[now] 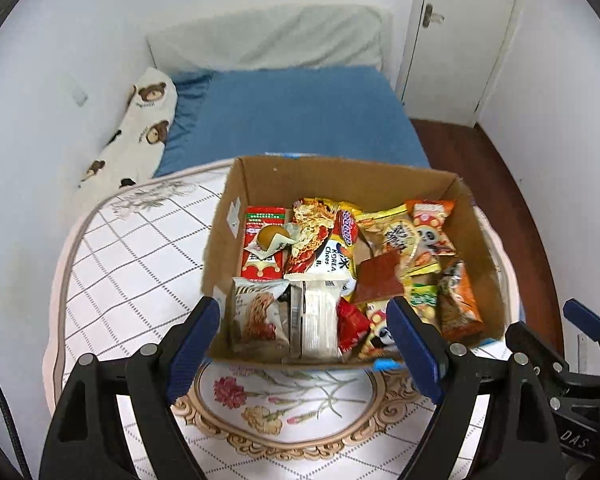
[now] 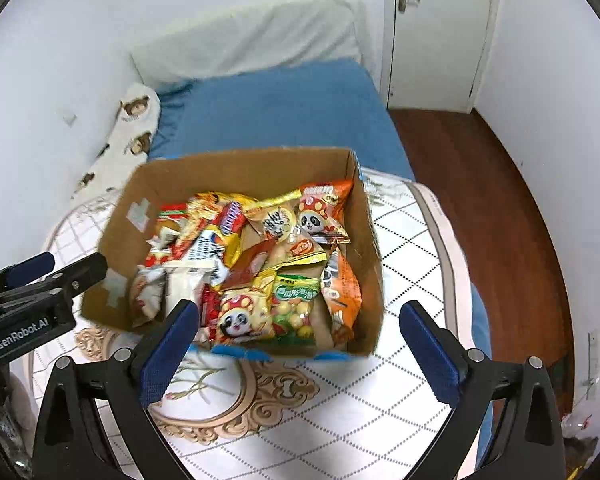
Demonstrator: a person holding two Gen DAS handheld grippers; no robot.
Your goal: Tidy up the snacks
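A brown cardboard box (image 1: 340,178) (image 2: 240,168) stands on a round table, filled with several snack packs. Among them are a red packet (image 1: 262,256), a grey noodle pack (image 1: 258,314), an orange pack (image 1: 458,300) (image 2: 342,284) and a panda-print bag (image 2: 244,314). My left gripper (image 1: 304,312) hovers above the box's near edge, open, nothing between its blue pads. My right gripper (image 2: 300,316) hangs over the box's near right corner, open wide and empty. Each gripper shows at the side of the other's view.
The table carries a white checked cloth with a flower motif (image 1: 284,400) (image 2: 340,408). Behind it lies a bed with a blue sheet (image 1: 300,112), a bear-print pillow (image 1: 140,128) and a grey headboard. A white door (image 2: 440,32) and wooden floor (image 2: 480,200) are at the right.
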